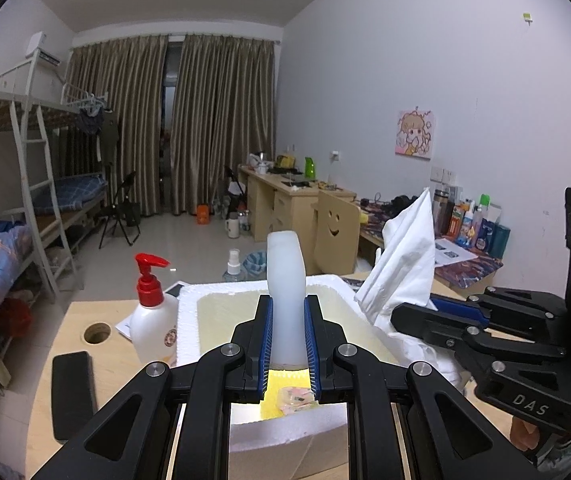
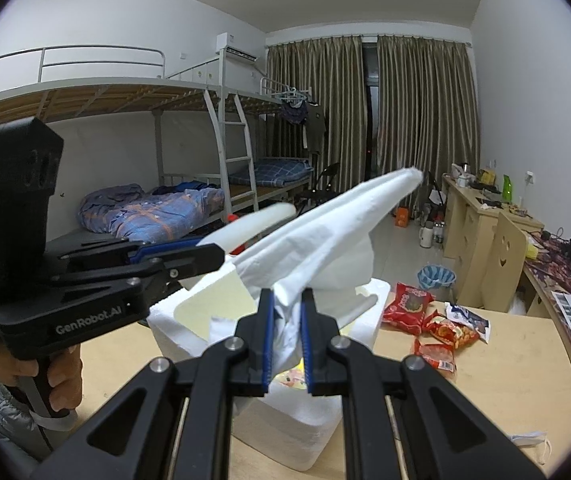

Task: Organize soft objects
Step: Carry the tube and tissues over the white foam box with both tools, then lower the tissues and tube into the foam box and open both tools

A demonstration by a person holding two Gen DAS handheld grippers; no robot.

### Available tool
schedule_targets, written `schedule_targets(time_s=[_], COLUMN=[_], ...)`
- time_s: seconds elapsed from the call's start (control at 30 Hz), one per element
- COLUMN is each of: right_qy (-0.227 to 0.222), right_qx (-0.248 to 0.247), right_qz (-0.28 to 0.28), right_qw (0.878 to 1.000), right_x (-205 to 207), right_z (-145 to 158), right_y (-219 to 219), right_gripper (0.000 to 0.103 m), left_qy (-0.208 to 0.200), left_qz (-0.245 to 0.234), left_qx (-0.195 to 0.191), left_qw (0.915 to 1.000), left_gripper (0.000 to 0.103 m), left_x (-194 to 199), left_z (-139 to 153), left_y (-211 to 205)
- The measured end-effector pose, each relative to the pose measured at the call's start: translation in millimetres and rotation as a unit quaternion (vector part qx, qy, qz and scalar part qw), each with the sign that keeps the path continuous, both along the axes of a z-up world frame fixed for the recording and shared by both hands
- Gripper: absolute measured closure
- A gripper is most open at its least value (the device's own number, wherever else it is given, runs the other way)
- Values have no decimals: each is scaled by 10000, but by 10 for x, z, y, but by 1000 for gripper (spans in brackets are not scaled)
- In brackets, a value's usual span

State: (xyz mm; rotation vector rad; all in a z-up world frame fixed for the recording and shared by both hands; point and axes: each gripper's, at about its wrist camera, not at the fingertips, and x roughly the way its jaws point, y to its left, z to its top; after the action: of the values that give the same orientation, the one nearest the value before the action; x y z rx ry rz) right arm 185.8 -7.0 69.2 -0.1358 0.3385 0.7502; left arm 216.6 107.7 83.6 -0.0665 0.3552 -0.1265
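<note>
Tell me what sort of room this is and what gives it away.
Most likely a shared dormitory room. Metal bunk beds with ladders and bedding line one wall, a row of matching wooden study desks lines the other, and clothes hang from the bunk rail by the curtained window.

A translucent, smooth rubbery strip (image 1: 285,292), a soft creased white cloth (image 2: 325,236), a rough white foam box (image 1: 189,320), a matt pale wood table (image 2: 485,400) and glossy plastic snack packets (image 2: 433,320) are noted.
</note>
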Motion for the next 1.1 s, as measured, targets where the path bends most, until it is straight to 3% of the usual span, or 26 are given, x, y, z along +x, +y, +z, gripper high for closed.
schedule_targets(time_s=[0.33, 0.4, 0.43, 0.47, 0.63, 0.8, 1.1], right_qy=[79, 67, 62, 55, 27, 29, 109], right_qx=[16, 18, 21, 20, 0, -26, -72], right_qz=[-97, -112, -110, -115, -120, -67, 29], right_qw=[9999, 9999, 9999, 9999, 9999, 10000, 9999], right_x=[64, 55, 52, 49, 38, 44, 151], right_z=[-25, -14, -10, -8, -5, 1, -5], right_y=[-25, -26, -23, -27, -3, 60, 203], right_gripper=[88, 88, 88, 88, 88, 88, 88], left_qy=[203, 180, 169, 147, -256, -454, -531], left_qz=[-1, 41, 66, 105, 465, 819, 1140], left_qx=[8, 20, 45, 76, 98, 220, 269], left_qw=[9998, 9998, 9998, 9998, 9985, 9954, 9917], left_gripper=[77, 54, 26, 8, 0, 0, 0], left_x=[282, 279, 273, 259, 23, -159, -382], left_z=[-133, -135, -135, -132, -46, 48, 117], left_y=[64, 76, 75, 76, 141, 234, 411])
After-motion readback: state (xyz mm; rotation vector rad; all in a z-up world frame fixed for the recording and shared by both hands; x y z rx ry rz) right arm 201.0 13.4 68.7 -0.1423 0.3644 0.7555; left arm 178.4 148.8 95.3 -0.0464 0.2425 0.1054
